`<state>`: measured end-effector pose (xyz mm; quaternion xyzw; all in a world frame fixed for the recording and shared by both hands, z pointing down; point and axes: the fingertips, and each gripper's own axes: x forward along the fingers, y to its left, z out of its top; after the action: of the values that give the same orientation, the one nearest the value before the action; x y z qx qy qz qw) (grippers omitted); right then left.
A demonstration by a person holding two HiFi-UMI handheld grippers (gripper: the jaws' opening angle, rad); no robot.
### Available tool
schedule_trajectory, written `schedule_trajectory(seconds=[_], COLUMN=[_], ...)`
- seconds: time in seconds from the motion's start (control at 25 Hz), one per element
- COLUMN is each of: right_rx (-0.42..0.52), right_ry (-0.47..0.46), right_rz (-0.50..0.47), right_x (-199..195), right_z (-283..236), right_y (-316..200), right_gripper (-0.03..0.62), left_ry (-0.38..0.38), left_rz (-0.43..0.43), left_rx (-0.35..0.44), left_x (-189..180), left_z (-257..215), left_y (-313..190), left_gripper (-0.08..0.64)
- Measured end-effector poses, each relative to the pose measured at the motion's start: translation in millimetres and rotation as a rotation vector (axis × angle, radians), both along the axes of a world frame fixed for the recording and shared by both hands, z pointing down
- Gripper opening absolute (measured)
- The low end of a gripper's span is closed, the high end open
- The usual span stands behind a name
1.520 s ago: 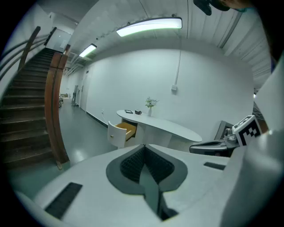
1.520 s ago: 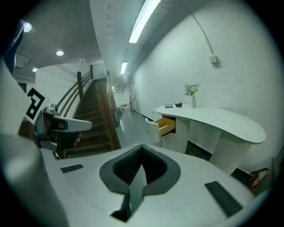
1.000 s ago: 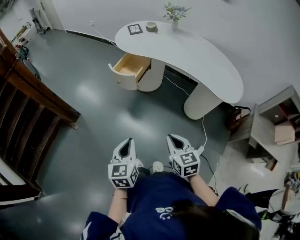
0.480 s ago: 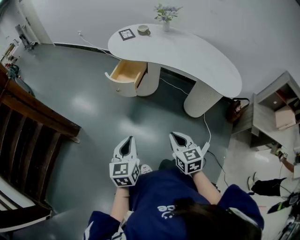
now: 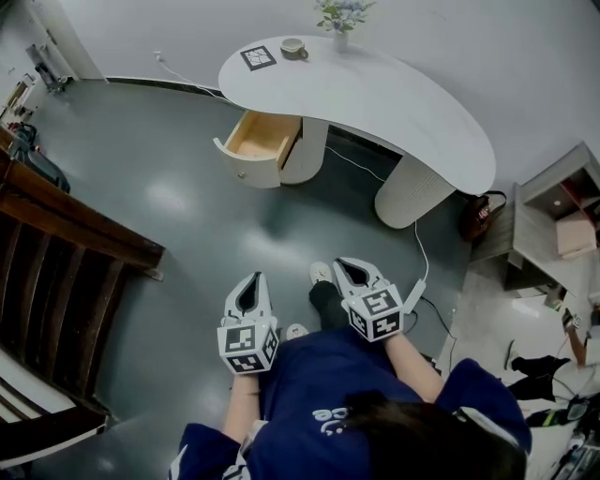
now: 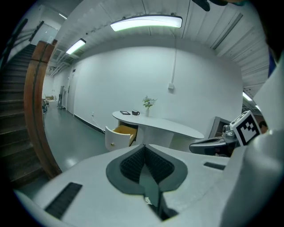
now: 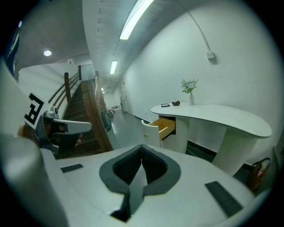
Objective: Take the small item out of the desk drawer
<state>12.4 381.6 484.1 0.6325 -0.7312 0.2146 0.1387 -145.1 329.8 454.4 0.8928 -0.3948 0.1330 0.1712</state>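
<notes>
Both grippers have come forward over the grey floor (image 5: 169,197) with the person since a second ago, and a dark leg with a white shoe (image 5: 320,272) now steps out between them, where earlier the shoes sat back by the body; the left gripper (image 5: 255,281) is clenched, its ribbed pads pressed flat together with nothing between them; the right gripper (image 5: 340,266) is clenched the same way and just as empty; they are held side by side, apart from each other, both pointing toward the far desk, with a marker cube (image 5: 247,347) at the back of the left one and a marker cube (image 5: 380,314) at the back of the right one, just ahead of the person's blue top (image 5: 319,394); a white cable (image 5: 417,253) trails over the floor on the right; a wooden staircase (image 5: 56,253) rises on the left; well beyond the grippers stands the curved white desk (image 5: 394,103); its drawer (image 5: 255,141) is pulled open at the left end, pale wood inside; the small item cannot be made out in it from any view; on the desk's far left end sit a square marker card (image 5: 257,57), a cup (image 5: 293,47) and a vase of flowers (image 5: 339,19).
</notes>
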Motion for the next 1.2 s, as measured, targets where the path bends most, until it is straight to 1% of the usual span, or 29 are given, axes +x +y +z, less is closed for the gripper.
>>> schedule_trajectory(seconds=[0.16,0.36,0.6,0.8,1.0,1.2], right_rx=[0.004,0.003,-0.019,-0.027,-0.025,-0.059], right_ry=[-0.041,-0.034,-0.015,-0.018,-0.036,-0.044], right_rz=[-0.074,-0.187,-0.287,-0.348,-0.391,-0.431], right_x=[1,10,28,48,71,91], right_z=[3,0,5,8,7,16], right_y=[-34,-90,-145,-181,-211,-229], right_gripper=[0.008,0.008,0.008,0.008,0.008,0.008], left_ry=[-0.008,0.000,-0.025,-0.036,-0.036,-0.034], left_rz=[-0.054,-0.115,-0.153,-0.191,-0.239,-0.271], left_rx=[-0.004,-0.012,-0.015,-0.005,-0.020,-0.020], left_x=[0,16,45,70,91,114], left_z=[3,0,0,-1,3,4], left_y=[-26,-71,-119,-150,-171,-184], left_gripper=[0.005,0.005,0.005,0.005,0.005,0.005])
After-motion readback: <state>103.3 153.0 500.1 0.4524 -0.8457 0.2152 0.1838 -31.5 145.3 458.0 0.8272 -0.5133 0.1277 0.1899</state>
